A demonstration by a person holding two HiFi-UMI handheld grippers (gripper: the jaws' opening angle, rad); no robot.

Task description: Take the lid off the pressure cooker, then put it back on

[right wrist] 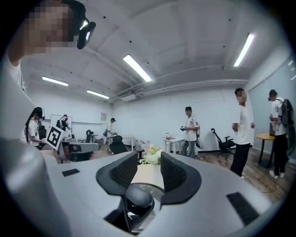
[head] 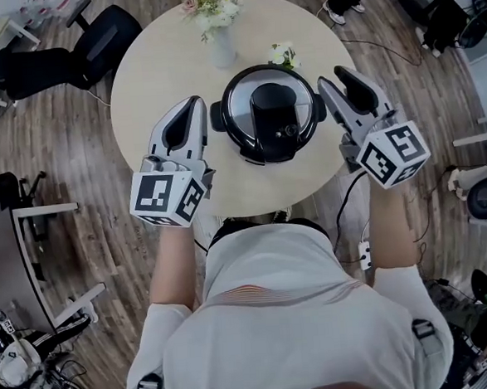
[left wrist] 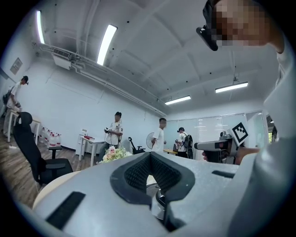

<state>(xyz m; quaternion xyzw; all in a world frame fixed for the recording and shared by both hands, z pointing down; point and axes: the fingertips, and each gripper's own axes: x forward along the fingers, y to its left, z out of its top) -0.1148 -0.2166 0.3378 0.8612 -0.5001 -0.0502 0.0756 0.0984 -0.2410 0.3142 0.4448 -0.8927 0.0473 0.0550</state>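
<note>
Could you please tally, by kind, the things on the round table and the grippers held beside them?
Pressure cooker, lid on: 1
Vase of flowers: 1
Small flower sprig: 1
Grippers: 2 (left gripper, right gripper)
Total: 5

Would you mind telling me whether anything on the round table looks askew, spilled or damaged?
Nothing stands out. The black pressure cooker sits upright on the round beige table with its lid squarely on; the white vase of flowers stands upright, nothing spilled.
</note>
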